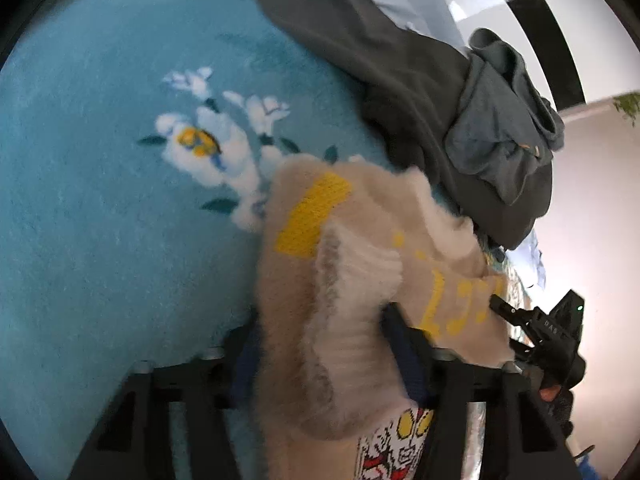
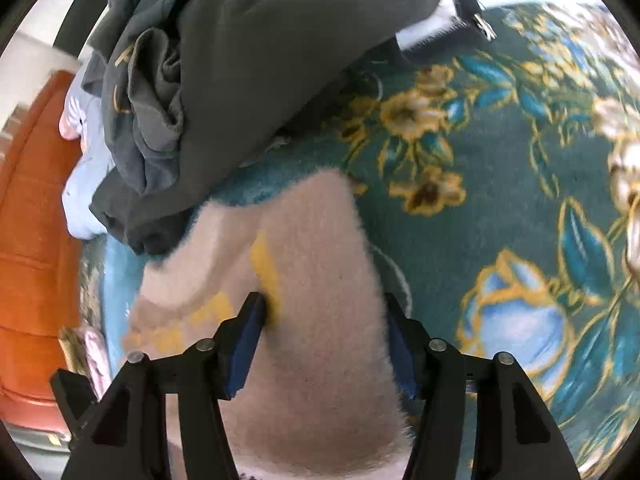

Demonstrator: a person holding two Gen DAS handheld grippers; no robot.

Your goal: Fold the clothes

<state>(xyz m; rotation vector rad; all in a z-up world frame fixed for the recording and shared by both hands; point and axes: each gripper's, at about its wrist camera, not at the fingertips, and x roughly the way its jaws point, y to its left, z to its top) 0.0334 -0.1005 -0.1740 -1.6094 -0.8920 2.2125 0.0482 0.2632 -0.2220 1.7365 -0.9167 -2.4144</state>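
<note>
Left gripper [image 1: 320, 344] jaws pinching bunched beige sweater [image 1: 352, 280] with ribbed white hem. Right gripper [image 2: 324, 336] jaws pinching same sweater's flat edge. Dark clothes pile [image 2: 224, 80] touches sweater's far edge. Teal floral blanket [image 1: 100, 200] bare leftward, patterned cover [image 2: 500, 184] bare rightward.

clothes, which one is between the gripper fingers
The fuzzy beige sweater with yellow markings; the dark grey garments lie heaped beyond it, untouched.
</note>
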